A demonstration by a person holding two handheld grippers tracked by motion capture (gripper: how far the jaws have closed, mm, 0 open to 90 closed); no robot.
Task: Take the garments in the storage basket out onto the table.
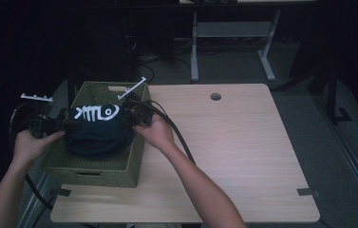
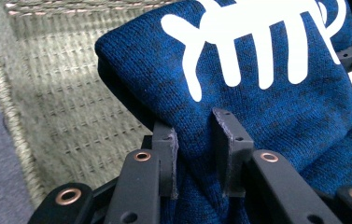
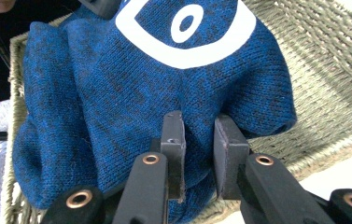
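Note:
A folded dark blue knit sweater [image 1: 96, 128] with a white fish-skeleton print hangs over a woven olive basket [image 1: 96, 168] at the table's left edge. My left gripper [image 1: 70, 124] holds its left side and my right gripper [image 1: 130, 116] holds its right side. In the left gripper view, the jaws pinch a fold of the sweater [image 2: 267, 107] at the left gripper [image 2: 194, 154], above the basket's woven wall [image 2: 66, 98]. In the right gripper view, the right gripper [image 3: 198, 154] is shut on a bunch of the sweater [image 3: 131, 102], with the basket's rim [image 3: 332, 135] below.
The wooden table [image 1: 243, 142] stretches to the right of the basket, with a round cable hole [image 1: 215, 96] near its far edge. Black cables [image 1: 179, 135] trail from the right gripper across the table. A white desk frame [image 1: 233, 42] stands beyond on the dark floor.

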